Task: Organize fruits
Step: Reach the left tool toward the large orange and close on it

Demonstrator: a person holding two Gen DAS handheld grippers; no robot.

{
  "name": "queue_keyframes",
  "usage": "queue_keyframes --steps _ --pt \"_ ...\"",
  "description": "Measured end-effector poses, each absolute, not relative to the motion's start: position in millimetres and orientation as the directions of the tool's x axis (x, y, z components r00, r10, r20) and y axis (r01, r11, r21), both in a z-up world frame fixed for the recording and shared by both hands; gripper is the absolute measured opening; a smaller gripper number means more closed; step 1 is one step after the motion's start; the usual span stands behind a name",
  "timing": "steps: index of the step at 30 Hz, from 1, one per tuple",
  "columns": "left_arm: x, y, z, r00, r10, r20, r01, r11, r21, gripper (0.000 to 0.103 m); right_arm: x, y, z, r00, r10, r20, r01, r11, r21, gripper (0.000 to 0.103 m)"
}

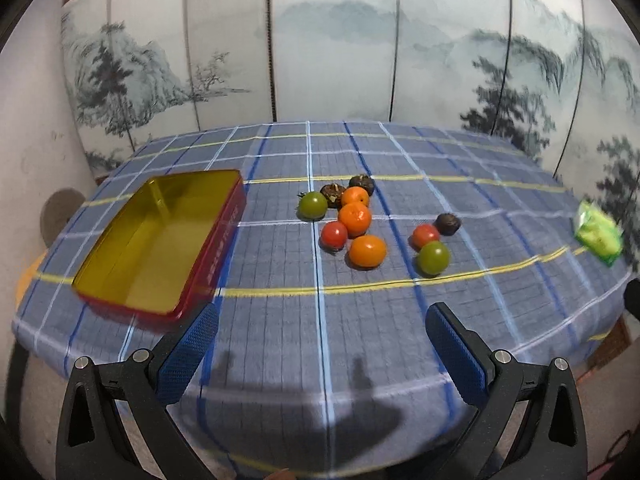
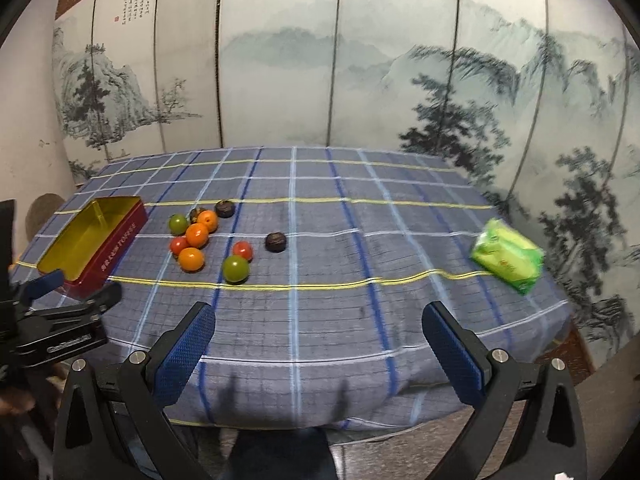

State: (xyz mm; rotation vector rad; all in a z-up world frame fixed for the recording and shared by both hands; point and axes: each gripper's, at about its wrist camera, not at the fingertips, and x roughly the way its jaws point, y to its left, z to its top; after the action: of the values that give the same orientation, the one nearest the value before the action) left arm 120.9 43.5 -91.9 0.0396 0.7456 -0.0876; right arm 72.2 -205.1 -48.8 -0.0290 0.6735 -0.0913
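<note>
Both the left gripper point(image 1: 322, 320) and right gripper point(image 2: 318, 318), with knurled blue pads, gape wide and hold nothing over the near edge of the checked tablecloth point(image 1: 360, 344), round glossy fruits point(image 1: 356, 220) clustered mid-table right of the rectangular gold-lined red tin point(image 1: 160, 240), crinkly green packet point(image 2: 508, 256) far right.

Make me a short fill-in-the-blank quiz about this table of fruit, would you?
1. The red rectangular metal tin with the gold inside holds ___ fruits.
2. The round orange fruits number ___.
3. The green plastic packet lies to the ___ of the fruits.
4. Both tools, left tool and right tool, are ___.

Missing: no; three; right; open
</note>
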Motion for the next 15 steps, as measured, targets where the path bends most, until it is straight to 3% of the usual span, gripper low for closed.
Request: queue_keyframes --steps 8,15 --pt "175.7 22.0 -127.4 0.712 -0.065 -0.699 0.123 0.992 0.033 0.103 117.1 -209.5 -95.0 0.714 0.011 -0.700 0.005 1.000 0.020 0.103" --pt "220.4 21.1 -148.7 0.640 -0.192 -0.744 0.116 0.981 -0.153 0.103 145.1 -223.0 -124.6 0.659 0.075 -0.749 -0.011 0.996 0.090 0.103"
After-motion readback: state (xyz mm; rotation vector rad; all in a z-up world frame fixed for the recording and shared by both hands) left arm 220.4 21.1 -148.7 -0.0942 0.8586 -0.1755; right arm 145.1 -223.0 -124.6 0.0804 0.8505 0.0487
